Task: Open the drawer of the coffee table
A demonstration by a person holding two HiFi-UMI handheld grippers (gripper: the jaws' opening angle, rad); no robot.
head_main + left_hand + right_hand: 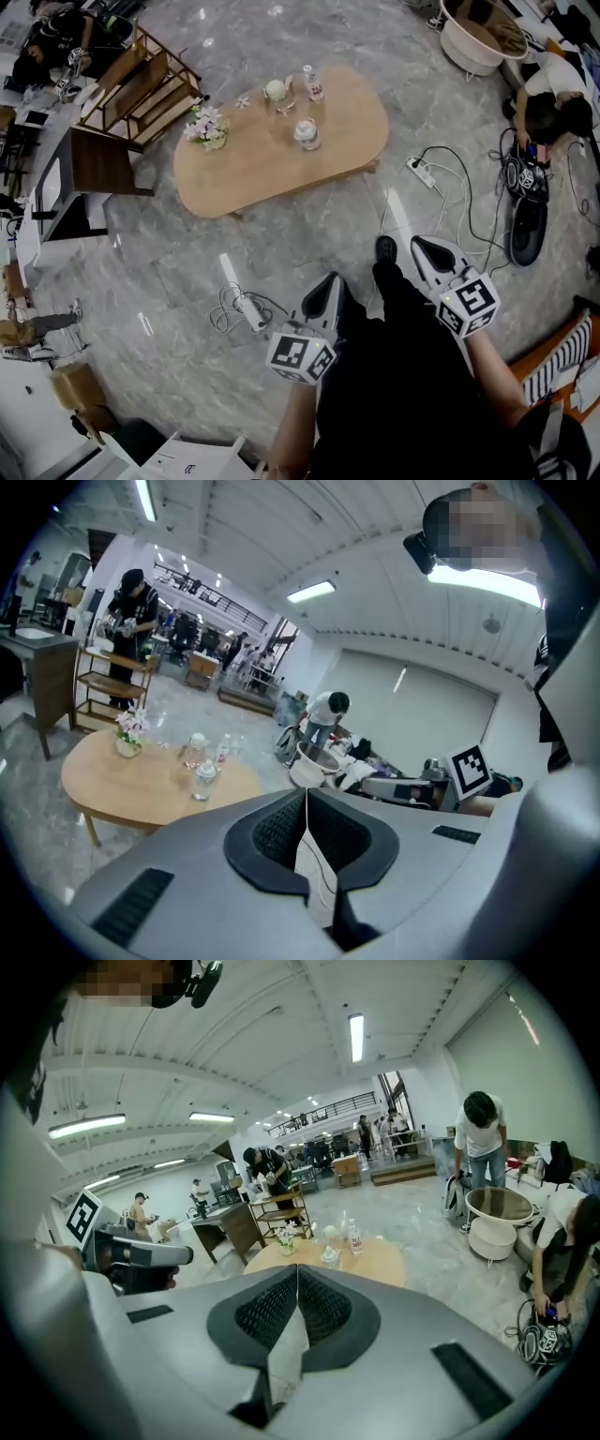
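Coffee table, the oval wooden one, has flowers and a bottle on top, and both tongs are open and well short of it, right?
Not open: the left tongs and right tongs are shut and empty, as each gripper view shows. The rest holds: flowers and a bottle stand on the coffee table, tongs well short of it.

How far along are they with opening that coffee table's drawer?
Nothing looks done: the coffee table stands across the floor from both grippers, and no open drawer shows. In hand: nothing; the left gripper and right gripper are shut and empty, pointed toward the table. Left: reach the table, grip the drawer, pull it open.
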